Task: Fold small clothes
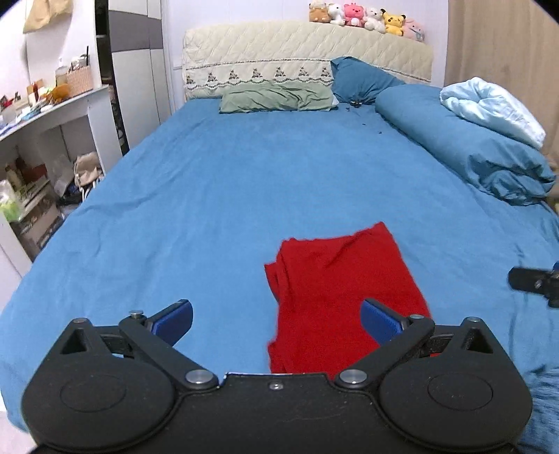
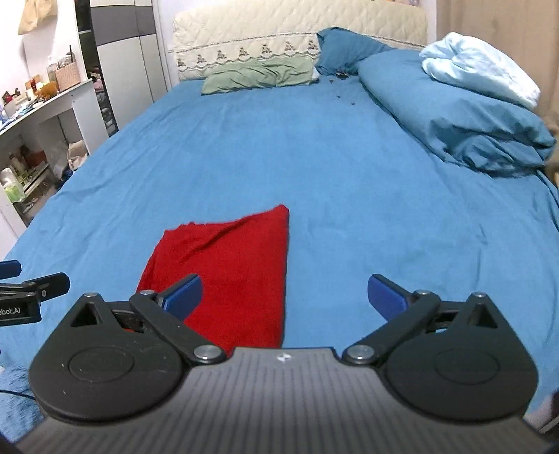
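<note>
- Red garment (image 1: 344,290) lies folded flat on the near part of the blue bedsheet (image 1: 216,195) in the left wrist view; its near edge is hidden behind the left gripper (image 1: 276,319), whose jaws stand wide apart, empty.
- Right wrist view: right gripper (image 2: 284,297) likewise spread, holding nothing; the cloth's near-left corner is covered, perhaps layered.

Both cameras sat low at the foot of the bed (image 1: 227,181), looking up toward the headboard (image 2: 297,24). Both views showed the red cloth (image 1: 342,286): lower right in the left view, lower left in the right view.
</note>
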Available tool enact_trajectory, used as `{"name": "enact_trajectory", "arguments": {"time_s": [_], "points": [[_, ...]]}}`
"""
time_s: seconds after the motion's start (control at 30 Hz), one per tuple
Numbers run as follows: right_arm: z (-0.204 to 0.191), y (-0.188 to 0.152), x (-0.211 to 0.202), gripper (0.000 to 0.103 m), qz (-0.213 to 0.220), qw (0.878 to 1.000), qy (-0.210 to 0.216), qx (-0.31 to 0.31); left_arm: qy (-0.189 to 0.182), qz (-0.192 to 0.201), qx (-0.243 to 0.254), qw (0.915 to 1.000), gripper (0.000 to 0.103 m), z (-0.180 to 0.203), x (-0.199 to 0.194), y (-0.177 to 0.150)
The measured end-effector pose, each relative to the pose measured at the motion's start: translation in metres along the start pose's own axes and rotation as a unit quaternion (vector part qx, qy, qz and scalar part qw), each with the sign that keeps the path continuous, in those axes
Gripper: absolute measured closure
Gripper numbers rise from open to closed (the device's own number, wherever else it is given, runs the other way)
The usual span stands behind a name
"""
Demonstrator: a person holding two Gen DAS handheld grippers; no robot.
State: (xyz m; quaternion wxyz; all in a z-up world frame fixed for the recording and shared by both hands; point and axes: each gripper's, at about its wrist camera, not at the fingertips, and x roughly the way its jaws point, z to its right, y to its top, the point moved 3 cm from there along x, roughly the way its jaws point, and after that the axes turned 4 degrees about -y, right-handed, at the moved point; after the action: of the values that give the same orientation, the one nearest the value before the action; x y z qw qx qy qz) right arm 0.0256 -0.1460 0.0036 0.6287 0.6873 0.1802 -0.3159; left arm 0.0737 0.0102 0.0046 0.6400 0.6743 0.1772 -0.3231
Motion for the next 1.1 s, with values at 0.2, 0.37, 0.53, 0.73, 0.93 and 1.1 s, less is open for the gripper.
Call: {"name": "enact_trajectory", "arguments": {"time_s": [0.2,0.37,0.53,0.73,0.93,1.1], "points": [[-0.004,-0.036,-0.027,0.000,-0.025,0.999,-0.028,-0.006,0.008,-0.001,0.003,1.0000,0.000,0.005,-0.025,-0.030],[-0.005,-0.067,-0.029,0.000,-0.058,0.998,-0.032,-0.007,-0.001,-0.007,0.008,0.9999,0.000,0.011,-0.028,-0.049],[-0.002,-0.084,-0.032,0.000,-0.069,0.997,-0.039,0.001,-0.002,-0.010,0.016,0.9998,0.000,0.018,-0.031,-0.057],[0.000,-0.087,-0.035,0.000,-0.066,0.997,-0.040,0.004,-0.002,-0.004,0.026,0.9996,0.000,0.024,-0.035,-0.059],[0.000,-0.088,-0.035,0.000,-0.065,0.997,-0.038,0.007,-0.003,-0.001,0.032,0.9995,0.000,0.028,-0.036,-0.060],[0.000,-0.086,-0.035,0.000,-0.063,0.997,-0.039,0.004,-0.005,-0.003,0.033,0.9994,0.000,0.030,-0.036,-0.061]]}}
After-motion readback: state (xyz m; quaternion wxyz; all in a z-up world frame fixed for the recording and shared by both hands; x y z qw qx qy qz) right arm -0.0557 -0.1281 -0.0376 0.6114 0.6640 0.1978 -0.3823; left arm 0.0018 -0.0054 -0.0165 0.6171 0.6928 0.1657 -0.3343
